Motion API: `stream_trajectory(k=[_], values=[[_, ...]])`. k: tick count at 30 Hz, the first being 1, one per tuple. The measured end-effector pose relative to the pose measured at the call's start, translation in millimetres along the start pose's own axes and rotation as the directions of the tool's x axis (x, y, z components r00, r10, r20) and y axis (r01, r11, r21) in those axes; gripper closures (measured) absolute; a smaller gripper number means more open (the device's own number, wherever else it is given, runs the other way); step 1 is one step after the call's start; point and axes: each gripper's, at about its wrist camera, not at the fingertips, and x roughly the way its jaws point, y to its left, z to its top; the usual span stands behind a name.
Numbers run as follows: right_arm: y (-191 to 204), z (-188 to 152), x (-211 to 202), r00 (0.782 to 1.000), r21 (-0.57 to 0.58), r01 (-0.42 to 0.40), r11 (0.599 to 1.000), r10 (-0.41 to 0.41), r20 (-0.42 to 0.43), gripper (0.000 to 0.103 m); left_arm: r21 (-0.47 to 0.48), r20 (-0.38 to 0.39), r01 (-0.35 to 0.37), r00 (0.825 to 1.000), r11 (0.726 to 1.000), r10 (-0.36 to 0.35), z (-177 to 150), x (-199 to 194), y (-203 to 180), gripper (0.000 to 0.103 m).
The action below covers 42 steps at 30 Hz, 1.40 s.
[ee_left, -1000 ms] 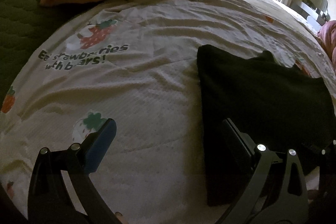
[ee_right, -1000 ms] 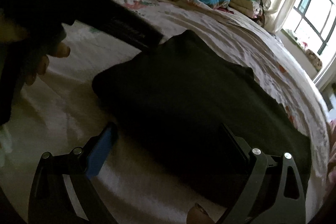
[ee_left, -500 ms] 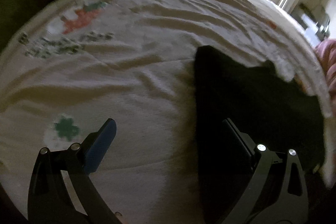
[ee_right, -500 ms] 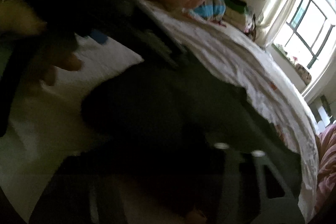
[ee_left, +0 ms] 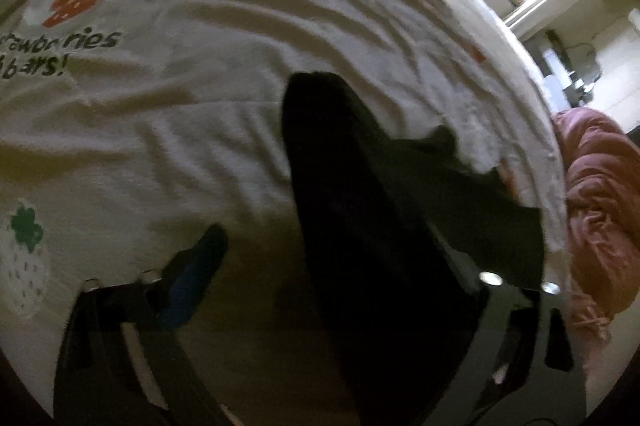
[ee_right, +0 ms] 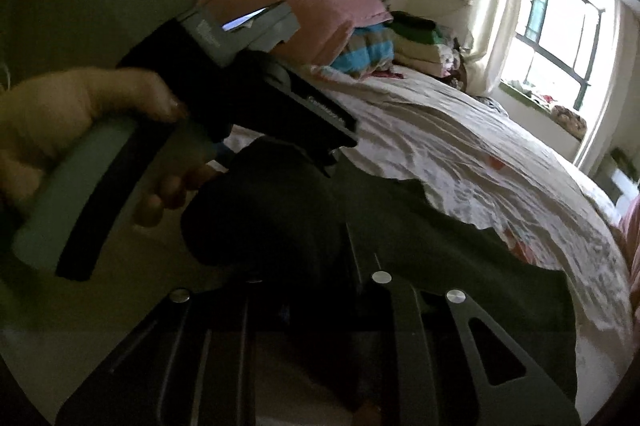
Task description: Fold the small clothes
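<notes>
Bedroom, daylight from the window, and we're working on a bed with a strawberry-print cover; pink pillow and stacked folded clothes at the far end. Change since a second ago: our right hand-held gripper was spread wide over the black garment, now its fingers are drawn together with dark cloth bunched between them, so we read it as clamped on the garment's near edge. Garment has also lifted: it lay flat before, now the near part rises off the cover into a ridge, far part lying on the bed. We judge a fold pass is starting. Left hand-held gripper is unchanged in state: fingers apart, blue pad over bare cover, the other finger lost against the black cloth, so we can't tell if it touches. From the right wrist view it sits beside the garment's left edge, angled down, hand wrapped round the handle. Both frames are blurred, so we're mid-motion.
</notes>
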Motion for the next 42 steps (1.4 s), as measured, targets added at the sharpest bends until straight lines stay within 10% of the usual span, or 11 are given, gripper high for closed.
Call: stream_trajectory(k=[5,9,42], values=[[-17.1,2.0,-15.0,1.000,0.054,0.006,0.999,-0.007,0.018,0.088,0.033,0.015,0.055,0.998,0.998,-0.055,-5.4,-8.8,-31.0,0.067],[-30.4,1.7,-28.8,0.999,0.102,0.018,0.995,-0.022,0.037,0.088,0.101,0.059,0.040,0.997,0.994,-0.046,-10.4,-22.0,-60.2,0.077],[-148.5,-87.3,-85.9,0.998,0.533,-0.046,0.845,0.020,0.054,0.093,0.384,0.070,-0.063,0.997,0.921,0.040,-54.8,4.3,-232.3,0.079]])
